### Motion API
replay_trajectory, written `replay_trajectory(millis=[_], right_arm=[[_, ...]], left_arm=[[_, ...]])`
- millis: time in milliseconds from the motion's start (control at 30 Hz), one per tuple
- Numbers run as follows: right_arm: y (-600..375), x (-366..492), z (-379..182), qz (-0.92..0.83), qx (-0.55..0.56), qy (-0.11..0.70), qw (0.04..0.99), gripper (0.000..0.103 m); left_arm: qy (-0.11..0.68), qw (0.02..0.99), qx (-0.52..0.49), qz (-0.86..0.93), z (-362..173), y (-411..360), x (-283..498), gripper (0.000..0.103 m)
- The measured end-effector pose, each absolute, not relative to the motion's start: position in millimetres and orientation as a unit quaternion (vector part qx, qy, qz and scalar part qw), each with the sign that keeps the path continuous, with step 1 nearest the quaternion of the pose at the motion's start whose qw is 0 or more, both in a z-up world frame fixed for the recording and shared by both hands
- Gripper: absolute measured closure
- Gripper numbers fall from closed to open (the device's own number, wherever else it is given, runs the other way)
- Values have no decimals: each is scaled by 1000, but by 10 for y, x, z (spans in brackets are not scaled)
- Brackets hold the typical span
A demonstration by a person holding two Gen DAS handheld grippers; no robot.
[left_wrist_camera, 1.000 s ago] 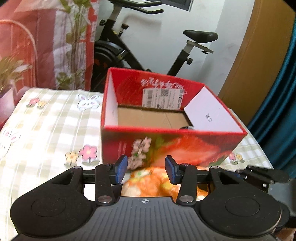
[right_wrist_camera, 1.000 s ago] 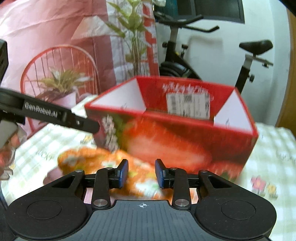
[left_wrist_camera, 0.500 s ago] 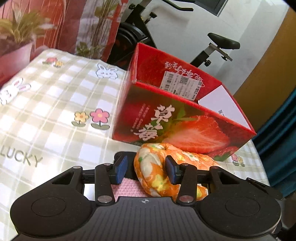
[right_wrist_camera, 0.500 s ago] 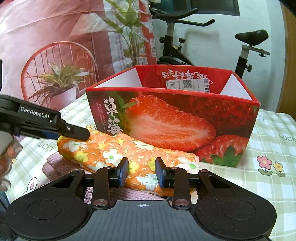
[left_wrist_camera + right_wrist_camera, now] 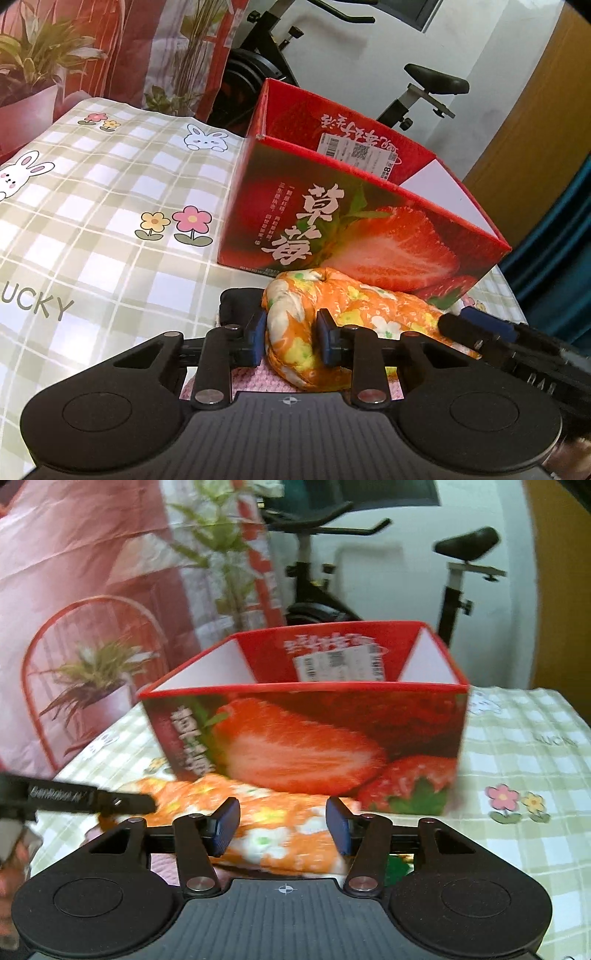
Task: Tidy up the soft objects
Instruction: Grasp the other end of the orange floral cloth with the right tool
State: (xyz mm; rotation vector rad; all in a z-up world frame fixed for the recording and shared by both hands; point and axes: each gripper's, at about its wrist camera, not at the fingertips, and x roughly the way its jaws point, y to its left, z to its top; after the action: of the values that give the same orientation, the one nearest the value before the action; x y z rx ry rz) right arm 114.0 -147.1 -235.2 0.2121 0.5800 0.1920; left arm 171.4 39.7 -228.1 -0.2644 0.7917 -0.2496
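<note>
An orange flowered soft cushion [image 5: 354, 306] lies on the table against the front of the red strawberry box [image 5: 369, 229], on top of a pink knitted cloth [image 5: 255, 382]. My left gripper [image 5: 291, 338] is shut on the cushion's left end. My right gripper [image 5: 282, 825] is open, its fingers standing either side of the cushion's right part [image 5: 280, 834] without pressing it. The box [image 5: 314, 734] is open at the top. The right gripper's finger [image 5: 476, 328] shows in the left wrist view; the left one [image 5: 92, 801] shows in the right wrist view.
The checked tablecloth [image 5: 92, 229] with rabbits and flowers stretches left of the box. A potted plant [image 5: 29, 88] stands at the far left edge. An exercise bike [image 5: 369, 572] stands behind the table. A red wire chair [image 5: 85, 653] holds another plant.
The cushion came down from box height to the table in front of the box. My right gripper's jaws have opened wider. My left gripper stays shut on the cushion's end.
</note>
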Motion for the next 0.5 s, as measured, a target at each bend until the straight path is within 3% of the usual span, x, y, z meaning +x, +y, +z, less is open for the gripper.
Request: replay_trajectory(millis=[233,500], right_arm=[[-1665,1203,-2512,80,160,311,933,42],[-1559,1219,-2531,94,142,318,933,46]], left_arm=[[385,907,-125,-120,-2345,413,1713,72],[383,908,-122,-119,-2360,399,1702,72]])
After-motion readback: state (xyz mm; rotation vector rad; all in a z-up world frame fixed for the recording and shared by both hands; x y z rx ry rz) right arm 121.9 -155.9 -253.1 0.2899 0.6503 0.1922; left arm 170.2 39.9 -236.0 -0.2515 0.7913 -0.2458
